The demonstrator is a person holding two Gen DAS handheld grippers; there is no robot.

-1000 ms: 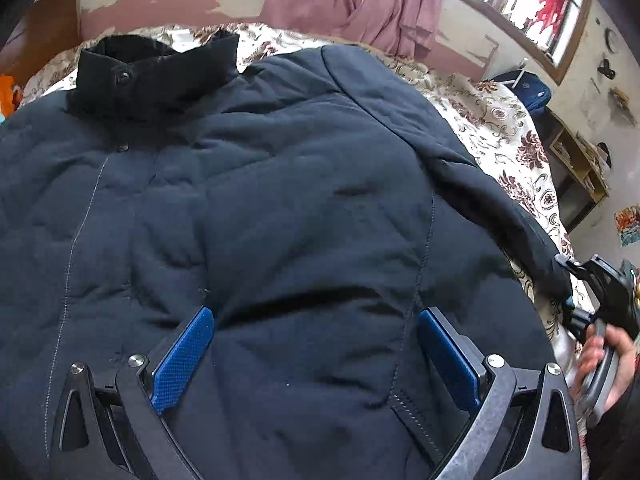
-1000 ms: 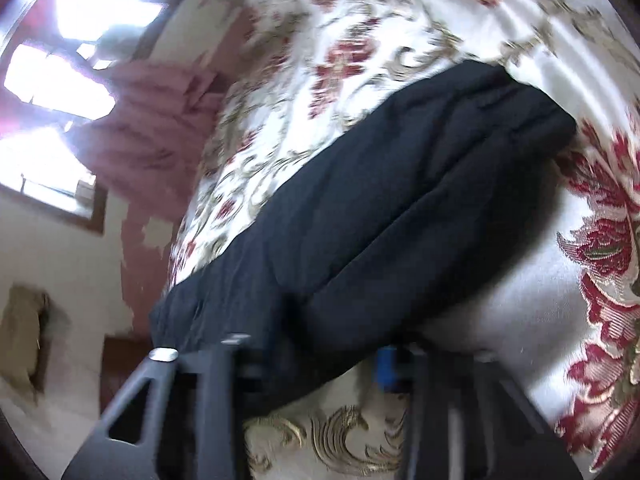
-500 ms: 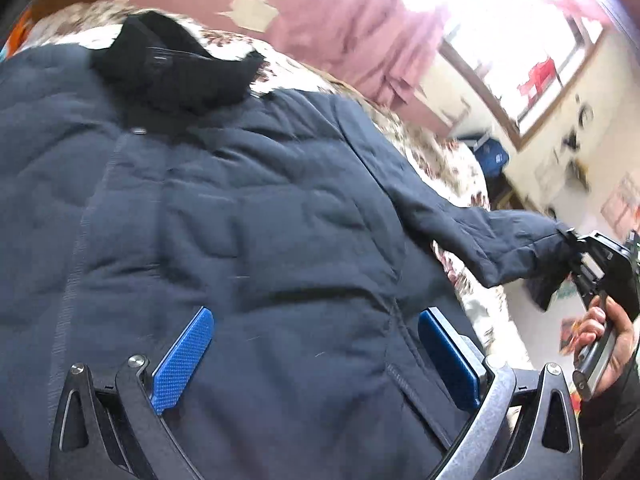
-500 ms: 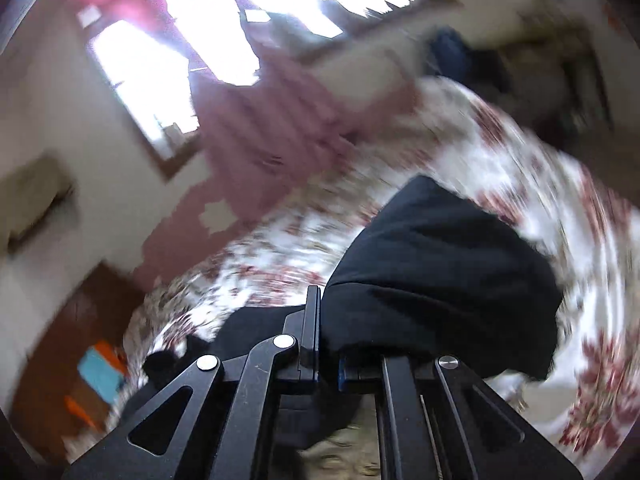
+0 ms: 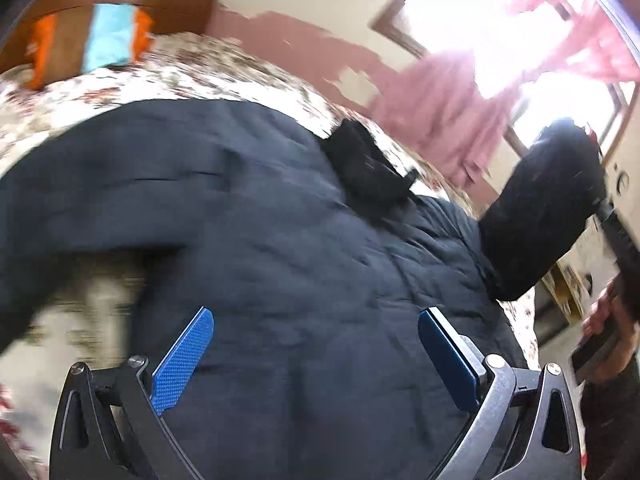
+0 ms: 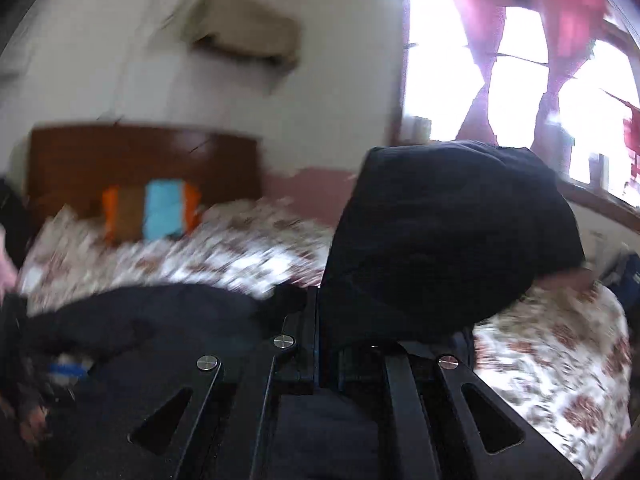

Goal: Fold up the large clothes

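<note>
Dark navy quilted jacket (image 5: 280, 240) lies spread on a floral bedspread (image 5: 180, 68). Right gripper (image 6: 320, 344) is clenched on its lifted sleeve (image 6: 452, 240); left gripper (image 5: 316, 356) hovers released above. Sleeve fold underway; next, likely lay it across the body.

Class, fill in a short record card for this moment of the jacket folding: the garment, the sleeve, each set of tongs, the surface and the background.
garment: dark jacket spread on the bed, collar towards the far side
sleeve: its end lifted off the bed, clamped in the right tongs
right tongs: shut on the sleeve
left tongs: open over the jacket body, blue pads apart, nothing between them
surface: floral bedspread
background: wooden headboard, pink curtain by a bright window
image quality: motion blur in both views
</note>
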